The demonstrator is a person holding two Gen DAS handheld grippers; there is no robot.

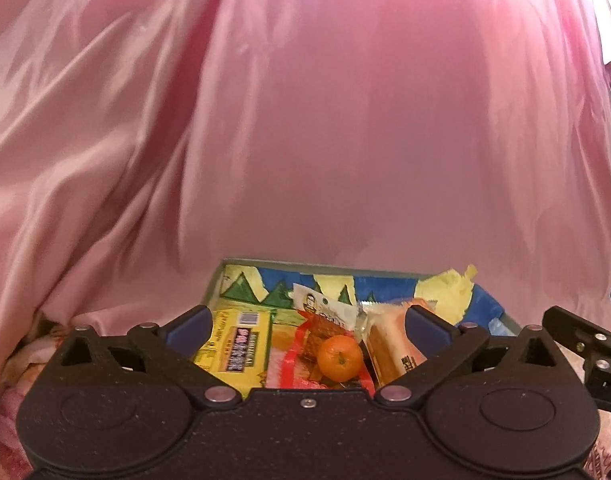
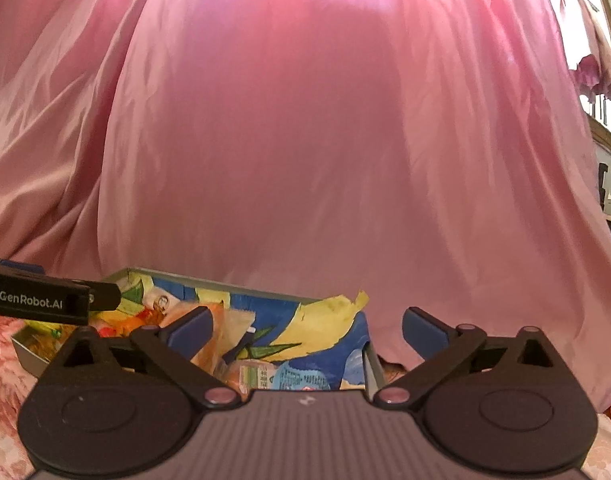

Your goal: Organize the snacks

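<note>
Left wrist view: the left tool (image 1: 307,326) stood wide open, gripping nothing. At lower centre lay the box (image 1: 265,265) with a tangerine (image 1: 340,358), a yellow packet (image 1: 235,350) and a wrapped cake (image 1: 389,344).

Right wrist view: the right tool (image 2: 307,330) stood open and empty; the box (image 2: 225,282) sat at lower left before a pink cloth (image 2: 305,140).
</note>
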